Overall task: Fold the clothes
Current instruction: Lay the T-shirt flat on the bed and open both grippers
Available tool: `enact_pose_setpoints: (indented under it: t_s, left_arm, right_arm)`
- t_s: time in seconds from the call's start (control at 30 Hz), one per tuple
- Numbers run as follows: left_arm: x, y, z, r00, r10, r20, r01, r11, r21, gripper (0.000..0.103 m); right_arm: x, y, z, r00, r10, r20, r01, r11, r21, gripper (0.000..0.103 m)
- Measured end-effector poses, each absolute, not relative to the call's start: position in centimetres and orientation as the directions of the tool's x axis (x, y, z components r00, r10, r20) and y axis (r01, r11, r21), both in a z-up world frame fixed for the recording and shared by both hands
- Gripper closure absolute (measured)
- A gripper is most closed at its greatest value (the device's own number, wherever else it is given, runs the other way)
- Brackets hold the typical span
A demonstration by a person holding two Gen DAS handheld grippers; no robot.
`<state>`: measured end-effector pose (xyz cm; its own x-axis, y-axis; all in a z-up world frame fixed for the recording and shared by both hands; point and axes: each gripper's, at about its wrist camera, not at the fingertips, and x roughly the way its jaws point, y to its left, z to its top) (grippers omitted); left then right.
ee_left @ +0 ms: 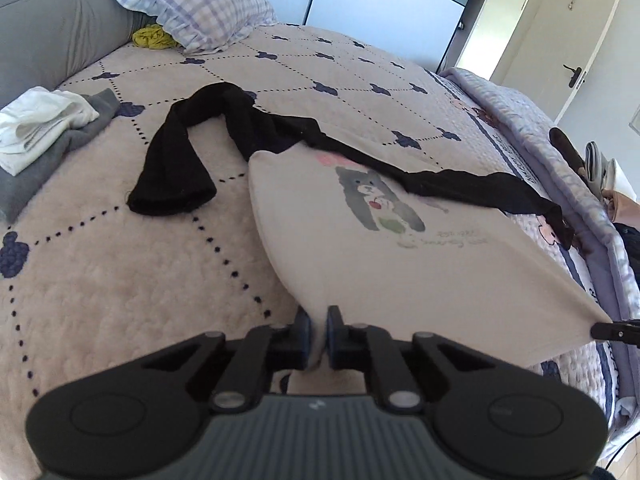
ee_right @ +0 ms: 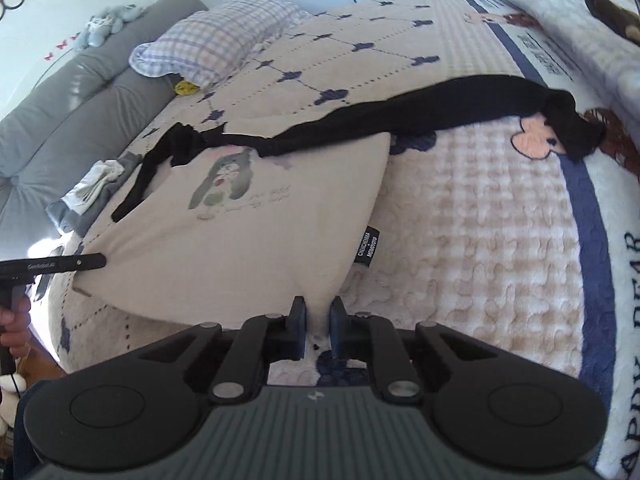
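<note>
While both grippers pinch the near hem of the cream T-shirt [ee_left: 400, 248], the garment stretches taut between them and runs away across the bed [ee_left: 100, 280] toward the headboard [ee_left: 48, 28]. Left gripper [ee_left: 319, 334]: jaws clenched on one bottom corner of the cloth. Right gripper [ee_right: 319, 326]: jaws clenched on the other corner, beside the black side label [ee_right: 367, 247]. Shirt: print side up, long axis pointing straight away from the fingers, far end resting on the quilt; each hand equally near its own corner. Obstruction: black tights [ee_left: 224, 120], lying across the shirt's far end, one leg trailing off toward the bed's edge, likely to be dragged or trapped in any fold carried forward. Nearby: folded white and grey clothes [ee_left: 44, 128] at the left of the bed, checked pillow [ee_left: 192, 4], yellow-green cloth [ee_left: 154, 37] under it, all well apart from the shirt.
</note>
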<state>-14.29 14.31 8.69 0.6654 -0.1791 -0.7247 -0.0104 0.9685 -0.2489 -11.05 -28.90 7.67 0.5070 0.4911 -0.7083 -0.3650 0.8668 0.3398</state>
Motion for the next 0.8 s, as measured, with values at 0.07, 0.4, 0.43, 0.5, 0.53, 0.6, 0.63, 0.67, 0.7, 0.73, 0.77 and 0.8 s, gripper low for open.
enact_pose_setpoints:
  t_s: [0.07, 0.4, 0.43, 0.5, 0.53, 0.6, 0.63, 0.67, 0.7, 0.73, 0.77, 0.8]
  left_arm:
    - [-15.2, 15.0, 8.4, 0.661, -0.165, -0.732, 0.005, 0.976, -0.217, 0.095]
    - [-17.0, 16.3, 4.7, 0.596, -0.154, -0.788, 0.005, 0.982, -0.188, 0.084]
    - [-17.2, 16.7, 5.3, 0.604, -0.154, -0.782, 0.017, 0.983, -0.181, 0.082]
    - [-17.4, 17.4, 6.3, 0.624, -0.126, -0.772, 0.034, 0.99, -0.134, 0.079]
    - [-17.3, 17.7, 6.7, 0.63, -0.109, -0.769, 0.036, 0.993, -0.111, 0.079]
    - [-16.5, 18.2, 7.3, 0.642, -0.089, -0.762, 0.031, 0.995, -0.09, 0.079]
    - [-15.8, 18.5, 7.4, 0.646, -0.091, -0.758, 0.029, 0.995, -0.095, 0.078]
    - [-15.1, 18.7, 7.5, 0.651, -0.09, -0.754, 0.023, 0.995, -0.099, 0.077]
    - [-14.5, 18.8, 7.5, 0.653, -0.089, -0.752, 0.019, 0.995, -0.101, 0.075]
    - [-13.7, 18.8, 7.5, 0.656, -0.085, -0.749, 0.015, 0.995, -0.1, 0.073]
    - [-13.0, 18.8, 7.4, 0.661, -0.078, -0.747, 0.007, 0.995, -0.098, 0.071]
    - [-12.4, 19.0, 7.4, 0.664, -0.07, -0.744, -0.005, 0.995, -0.099, 0.067]
  right_arm:
    - [-12.5, -29.1, 8.3, 0.488, 0.508, -0.71, -0.405, 0.852, 0.331, 0.09]
    - [-16.2, -26.4, 1.5, 0.376, 0.385, -0.843, -0.472, 0.863, 0.183, 0.091]
    - [-16.1, -26.8, 1.9, 0.386, 0.397, -0.833, -0.476, 0.859, 0.189, 0.089]
    - [-15.6, -27.5, 3.1, 0.439, 0.366, -0.821, -0.48, 0.868, 0.13, 0.071]
    - [-15.3, -27.6, 3.7, 0.482, 0.323, -0.814, -0.485, 0.873, 0.059, 0.055]
    - [-13.8, -27.5, 4.5, 0.536, 0.276, -0.797, -0.491, 0.871, -0.028, 0.045]
    - [-13.1, -27.4, 4.9, 0.561, 0.256, -0.787, -0.492, 0.868, -0.069, 0.045]
    - [-12.1, -27.4, 5.2, 0.578, 0.25, -0.777, -0.491, 0.867, -0.086, 0.045]
    - [-11.3, -27.2, 5.5, 0.596, 0.242, -0.766, -0.488, 0.867, -0.106, 0.045]
    - [-10.3, -26.7, 5.8, 0.611, 0.236, -0.756, -0.493, 0.86, -0.13, 0.045]
    - [-9.3, -26.1, 6.1, 0.625, 0.231, -0.745, -0.5, 0.852, -0.155, 0.045]
    - [-8.4, -25.6, 6.6, 0.634, 0.24, -0.735, -0.513, 0.842, -0.168, 0.045]
